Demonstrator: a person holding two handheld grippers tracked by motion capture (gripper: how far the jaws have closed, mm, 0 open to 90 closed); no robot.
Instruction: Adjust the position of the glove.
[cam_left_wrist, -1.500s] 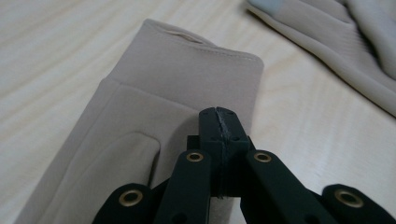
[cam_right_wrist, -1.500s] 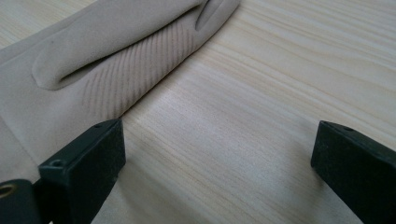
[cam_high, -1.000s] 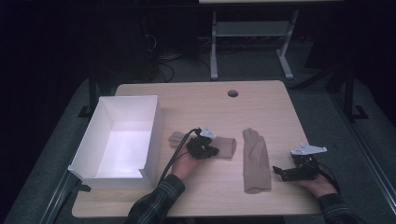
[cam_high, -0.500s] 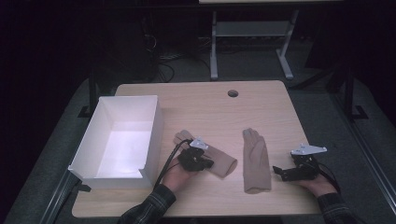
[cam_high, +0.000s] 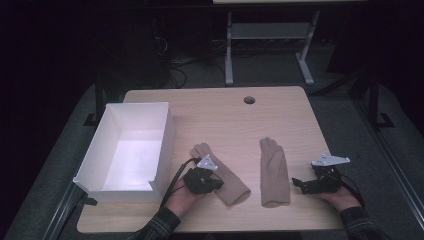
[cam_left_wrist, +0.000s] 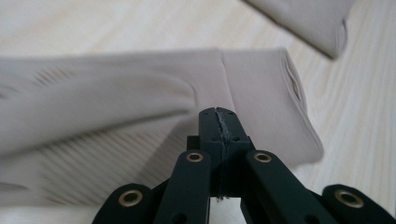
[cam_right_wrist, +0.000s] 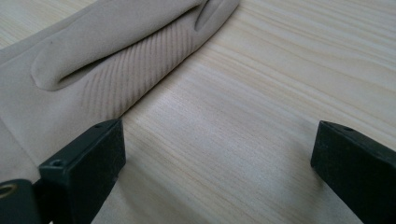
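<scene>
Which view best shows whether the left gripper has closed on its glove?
The left gripper view: the left gripper has jaws pressed together on the left glove. In the high view the gripper covers the contact.

We hold the left black two-jaw gripper (cam_high: 216, 182) near the table's front edge, left of the middle, our left hand (cam_high: 184, 198) wrapped under it and the plaid-sleeved forearm entering from below. Its jaws are pressed together, seemingly pinching cloth. Our right black two-jaw gripper (cam_high: 298, 183) rests by the front right corner, held in our right hand (cam_high: 340, 196), jaws spread wide and pointing left.
</scene>
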